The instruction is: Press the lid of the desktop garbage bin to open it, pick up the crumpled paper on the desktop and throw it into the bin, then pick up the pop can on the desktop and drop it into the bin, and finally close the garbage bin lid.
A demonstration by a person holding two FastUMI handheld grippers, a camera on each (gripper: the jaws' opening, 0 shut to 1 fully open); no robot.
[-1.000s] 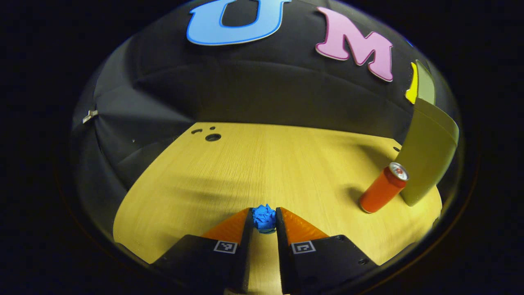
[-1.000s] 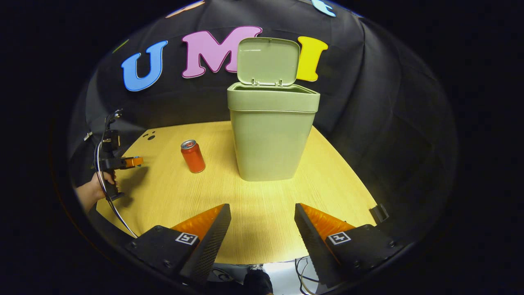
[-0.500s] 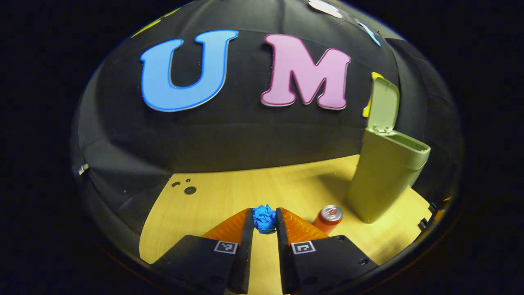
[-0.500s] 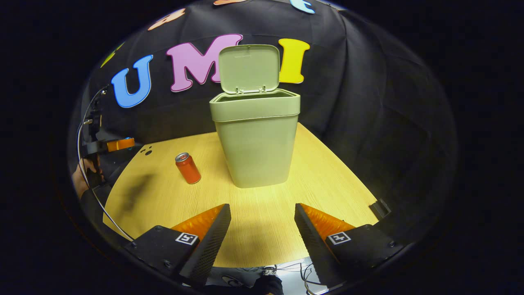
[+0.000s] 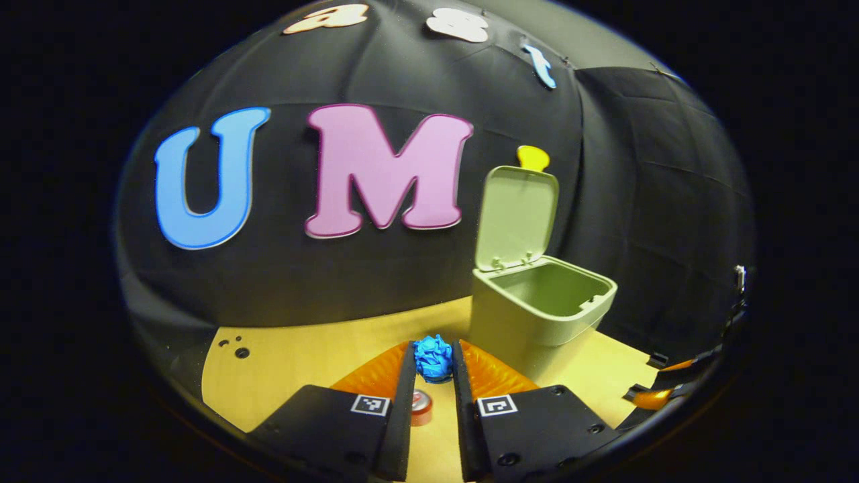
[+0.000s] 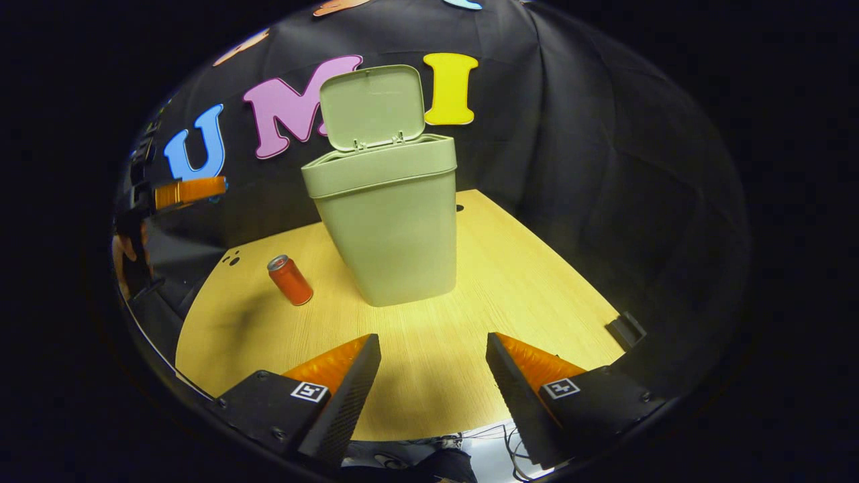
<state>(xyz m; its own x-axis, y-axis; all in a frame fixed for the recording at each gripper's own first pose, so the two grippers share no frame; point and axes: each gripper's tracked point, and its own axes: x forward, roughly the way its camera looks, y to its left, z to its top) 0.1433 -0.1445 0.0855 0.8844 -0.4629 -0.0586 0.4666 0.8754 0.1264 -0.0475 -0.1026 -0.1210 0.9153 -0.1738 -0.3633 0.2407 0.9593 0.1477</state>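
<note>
In the left gripper view my left gripper [image 5: 433, 365] is shut on a blue crumpled paper ball [image 5: 433, 355], held high above the table. The pale green bin [image 5: 537, 315] stands ahead and to the right, its lid [image 5: 515, 216] upright and the inside open to view. The red pop can [image 5: 421, 406] peeks up between my fingers, below them. In the right gripper view my right gripper [image 6: 429, 362] hangs open over the near table edge, with the bin [image 6: 389, 221] and the standing can [image 6: 290, 280] beyond it. The left gripper [image 6: 184, 191] appears raised at the far left.
The wooden table [image 6: 510, 288] has small holes [image 6: 230, 259] at its back left corner and a dark clip [image 6: 627, 329] on its right edge. Black cloth walls close in behind and beside it. A person's hand [image 6: 124, 258] shows at far left.
My left gripper has risen with the paper and turned right, bringing the open bin ahead and the can underneath. The right gripper has drifted slightly and stayed open.
</note>
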